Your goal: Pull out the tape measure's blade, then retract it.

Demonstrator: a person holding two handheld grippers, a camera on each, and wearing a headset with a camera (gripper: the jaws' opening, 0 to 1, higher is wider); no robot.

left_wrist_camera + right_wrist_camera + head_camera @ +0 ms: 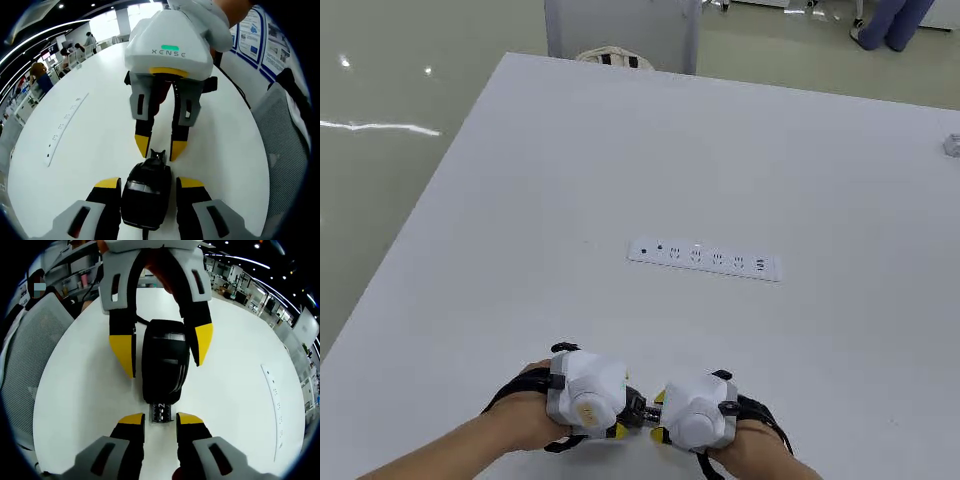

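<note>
Counting from big to small, one white surface (520, 200) comes first. One long white power strip (705, 259) lies flat near its middle.

Two grippers meet nose to nose at the near edge, each held in a hand. The left gripper (148, 182) is clenched on the one tape measure (165, 360), with a jaw pressed to each side of its case. The right gripper (160, 420) has its jaws almost together, one on each side of the blade end (161, 411). I cannot tell if they pinch it.

The tape measure is black, round-cornered and a bit shiny. Just a short stub of blade with white marks pokes out.

In the head view the white gripper bodies hide most of the tape measure. I cannot tell if it rests on the surface. One tiny grey thing (952, 145) at the right edge is cut off and hard to make out.
</note>
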